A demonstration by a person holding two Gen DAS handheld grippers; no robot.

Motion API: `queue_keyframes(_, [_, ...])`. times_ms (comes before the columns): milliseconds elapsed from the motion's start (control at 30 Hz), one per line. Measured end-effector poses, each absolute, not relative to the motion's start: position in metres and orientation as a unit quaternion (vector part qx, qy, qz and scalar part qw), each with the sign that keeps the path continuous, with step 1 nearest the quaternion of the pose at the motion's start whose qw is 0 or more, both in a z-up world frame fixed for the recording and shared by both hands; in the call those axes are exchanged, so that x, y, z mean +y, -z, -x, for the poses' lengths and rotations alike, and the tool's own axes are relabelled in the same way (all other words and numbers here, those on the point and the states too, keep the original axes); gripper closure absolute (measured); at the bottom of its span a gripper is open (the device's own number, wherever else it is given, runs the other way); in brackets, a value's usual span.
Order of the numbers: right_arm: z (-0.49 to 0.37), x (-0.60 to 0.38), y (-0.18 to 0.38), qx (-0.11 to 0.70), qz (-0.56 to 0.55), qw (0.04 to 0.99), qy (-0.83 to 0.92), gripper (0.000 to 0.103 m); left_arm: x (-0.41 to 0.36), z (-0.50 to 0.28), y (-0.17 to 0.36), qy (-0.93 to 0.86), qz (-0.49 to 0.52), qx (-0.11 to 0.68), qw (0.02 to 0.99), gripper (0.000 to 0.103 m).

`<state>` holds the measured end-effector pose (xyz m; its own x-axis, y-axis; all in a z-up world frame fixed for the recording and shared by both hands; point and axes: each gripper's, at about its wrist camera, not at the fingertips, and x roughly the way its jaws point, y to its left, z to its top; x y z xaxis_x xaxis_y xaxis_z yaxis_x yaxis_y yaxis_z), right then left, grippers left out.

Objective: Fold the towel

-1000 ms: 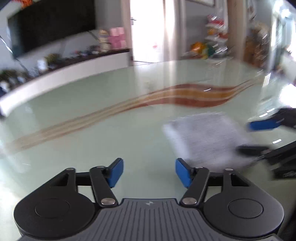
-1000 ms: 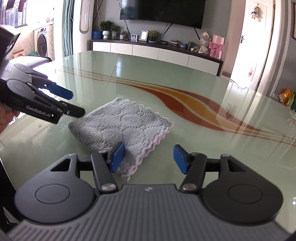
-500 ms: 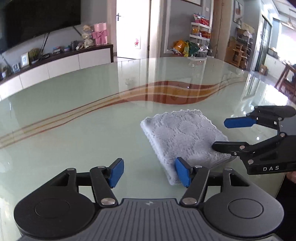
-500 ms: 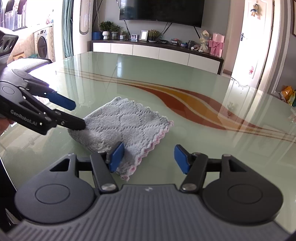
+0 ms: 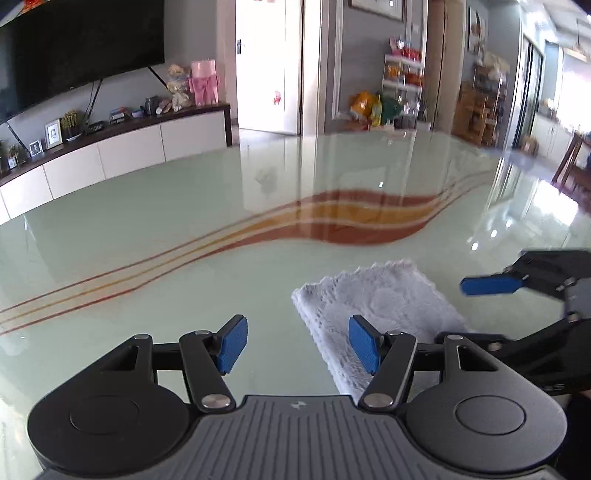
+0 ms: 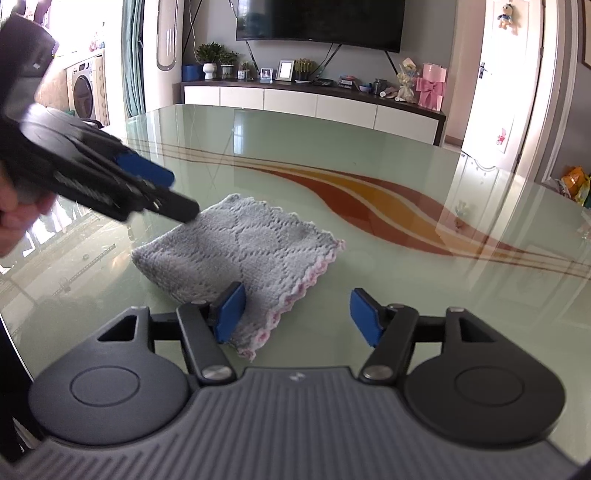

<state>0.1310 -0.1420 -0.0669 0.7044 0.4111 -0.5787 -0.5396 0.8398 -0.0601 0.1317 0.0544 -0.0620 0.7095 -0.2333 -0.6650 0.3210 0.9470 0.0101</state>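
Note:
A folded grey towel (image 5: 376, 306) with a pink scalloped edge (image 6: 240, 247) lies flat on the pale green glass table (image 5: 147, 221). My left gripper (image 5: 298, 345) hovers at the towel's left edge. Its jaws are closing and nothing is between the pads. In the right wrist view the left gripper (image 6: 181, 195) hangs over the towel's far left corner, held by a hand (image 6: 14, 218). My right gripper (image 6: 297, 314) stands over the towel's near corner. Its jaws are opening and the pads do not press the cloth. In the left wrist view the right gripper (image 5: 454, 312) shows beyond the towel.
The glass table (image 6: 369, 155) carries red and orange wavy stripes (image 6: 369, 199) past the towel. Behind it stand a white sideboard (image 6: 314, 103) with small ornaments, a wall television (image 6: 317, 18) and a white door (image 6: 506, 85).
The left gripper has drawn back and lifted a little over the towel's far left corner. The right gripper's jaws stand slightly wider. The towel has not moved.

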Motion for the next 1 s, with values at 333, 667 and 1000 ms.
queue_keyframes(333, [-0.133,-0.145,0.065,0.287,0.110,0.916,-0.259,0.037,0.076,-0.139,0.060,0.116,-0.024,0.342,0.932,0.042])
queue_keyframes(667, [-0.176,-0.126,0.053,0.263,0.126,0.931,-0.220,0.037,0.035,-0.154,0.065,0.122,-0.093,0.325,0.933,0.040])
queue_keyframes(1000, [-0.201,-0.132,0.060,0.287,0.120,0.928,-0.204,0.034,0.039,-0.161,0.073,0.090,-0.068,0.339,0.934,0.030])
